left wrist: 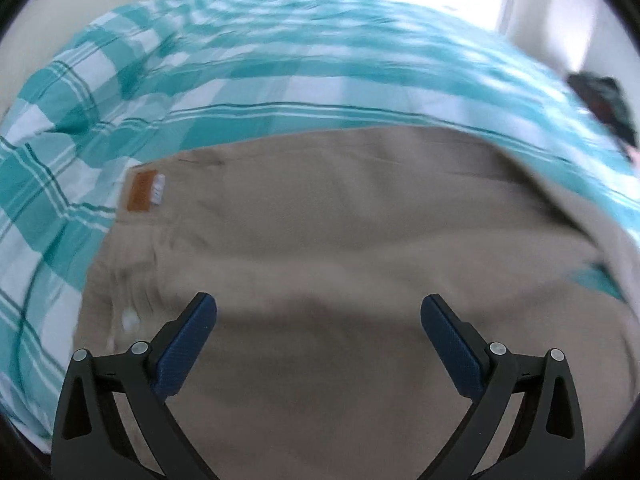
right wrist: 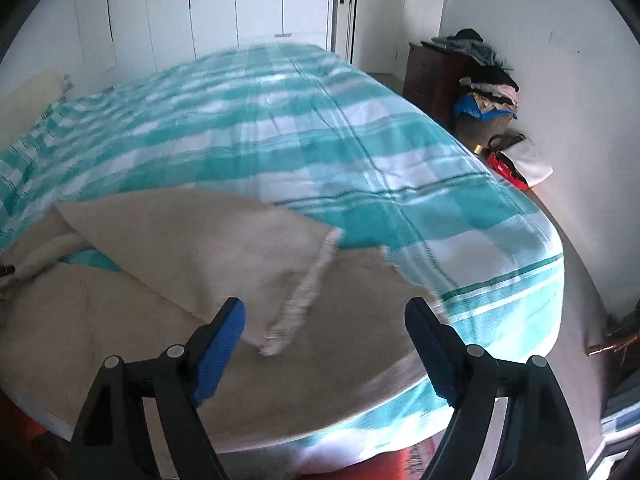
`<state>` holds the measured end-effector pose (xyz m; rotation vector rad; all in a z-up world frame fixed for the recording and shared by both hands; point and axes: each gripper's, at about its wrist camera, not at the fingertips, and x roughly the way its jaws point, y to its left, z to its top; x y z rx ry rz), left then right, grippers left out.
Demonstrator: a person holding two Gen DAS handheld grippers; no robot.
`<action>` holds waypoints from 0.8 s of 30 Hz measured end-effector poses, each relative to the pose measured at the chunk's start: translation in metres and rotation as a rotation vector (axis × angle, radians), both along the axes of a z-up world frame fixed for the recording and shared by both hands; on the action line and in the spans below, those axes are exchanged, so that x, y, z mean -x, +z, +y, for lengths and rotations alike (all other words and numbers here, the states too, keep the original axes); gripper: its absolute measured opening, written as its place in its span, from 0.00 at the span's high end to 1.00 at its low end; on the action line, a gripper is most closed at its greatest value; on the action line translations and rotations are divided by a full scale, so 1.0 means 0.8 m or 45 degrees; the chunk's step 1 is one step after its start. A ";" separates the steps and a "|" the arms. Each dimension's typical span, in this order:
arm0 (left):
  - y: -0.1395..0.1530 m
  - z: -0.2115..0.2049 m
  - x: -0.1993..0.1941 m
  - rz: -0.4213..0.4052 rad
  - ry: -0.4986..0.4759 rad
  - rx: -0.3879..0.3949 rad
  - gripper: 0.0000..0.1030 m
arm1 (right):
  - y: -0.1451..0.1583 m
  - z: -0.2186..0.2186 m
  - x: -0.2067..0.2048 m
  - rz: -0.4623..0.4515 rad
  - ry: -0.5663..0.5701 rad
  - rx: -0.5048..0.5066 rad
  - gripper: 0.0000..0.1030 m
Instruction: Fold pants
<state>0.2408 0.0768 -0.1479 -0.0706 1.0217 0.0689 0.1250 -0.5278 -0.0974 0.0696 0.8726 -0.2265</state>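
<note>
Beige pants lie on a bed with a teal and white checked cover. An orange waistband patch shows at the left in the left wrist view. My left gripper is open and empty just above the seat of the pants. In the right wrist view the pants have one leg end with a pale hem folded over the other leg. My right gripper is open and empty above that hem, near the bed's front corner.
The checked bed cover stretches back toward white wardrobe doors. A dark wooden cabinet and a pile of clothes and bags stand by the right wall. The bed's edge drops off at the right.
</note>
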 end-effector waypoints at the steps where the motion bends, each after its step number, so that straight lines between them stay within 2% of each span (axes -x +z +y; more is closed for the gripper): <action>1: 0.005 -0.011 0.014 0.000 -0.034 0.018 0.01 | 0.004 0.016 0.002 -0.023 0.024 -0.035 0.21; 4: 0.004 -0.050 0.068 0.019 -0.159 0.048 0.01 | 0.008 0.088 0.008 -0.071 0.160 -0.156 0.19; 7: -0.018 -0.076 0.105 0.067 -0.236 0.040 0.01 | -0.006 0.166 0.006 -0.049 0.347 -0.266 0.19; 10: -0.049 -0.081 0.129 0.127 -0.235 -0.011 0.01 | -0.029 0.245 0.006 -0.023 0.554 -0.395 0.19; 12: -0.053 -0.070 0.139 0.113 -0.204 0.015 0.01 | -0.051 0.272 0.005 0.002 0.612 -0.431 0.19; 15: -0.046 -0.057 0.142 0.114 -0.193 0.013 0.00 | -0.103 0.282 0.002 0.180 0.573 -0.491 0.19; 16: -0.044 -0.053 0.142 0.106 -0.178 0.013 0.00 | -0.113 0.279 0.005 0.200 0.566 -0.503 0.19; 19: -0.046 -0.045 0.150 0.077 -0.137 0.034 0.00 | -0.111 0.271 0.012 0.159 0.570 -0.525 0.19; 24: -0.052 -0.047 0.151 0.056 -0.149 -0.005 0.00 | -0.111 0.266 0.013 0.143 0.559 -0.509 0.19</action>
